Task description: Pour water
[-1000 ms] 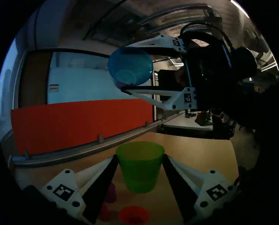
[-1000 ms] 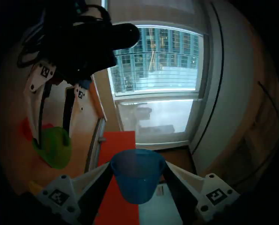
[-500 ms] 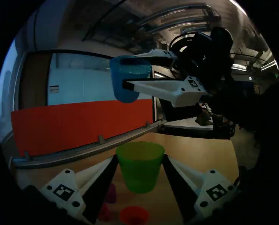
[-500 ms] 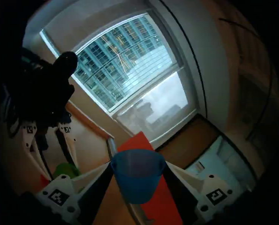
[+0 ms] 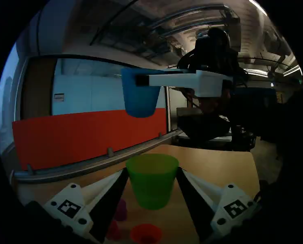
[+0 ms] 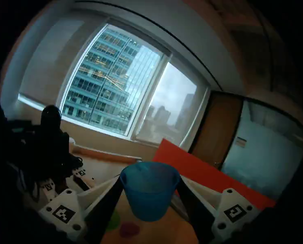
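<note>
Cups in both tools, and we're looking straight along the left tool: its two white fingers are clamped on the green cup, one pressed on each side of the wall, and the cup sits upright between them, mouth up.

High above the green cup, well apart from it and a touch to its left, we've got the blue cup, upright too, rim level. The right tool comes in side-on from the green cup's upper right. Its fingers grip the blue cup just under the rim.

Over to the right gripper view, and we get that grip from behind: a finger tight on either side of the blue cup, open mouth towards the top. Low beside the near finger a sliver of the green cup peeks out, and far beyond it a big window looks onto tall buildings. Whether there's water in either cup, we can't tell.

Back in the left gripper view, the wooden counter spreads out below and beyond the green cup. On it a red cup stands beneath the green cup, with a purple cup down to the green cup's left. Behind the green cup runs a metal rail, and an orange-red panel rises above that
</note>
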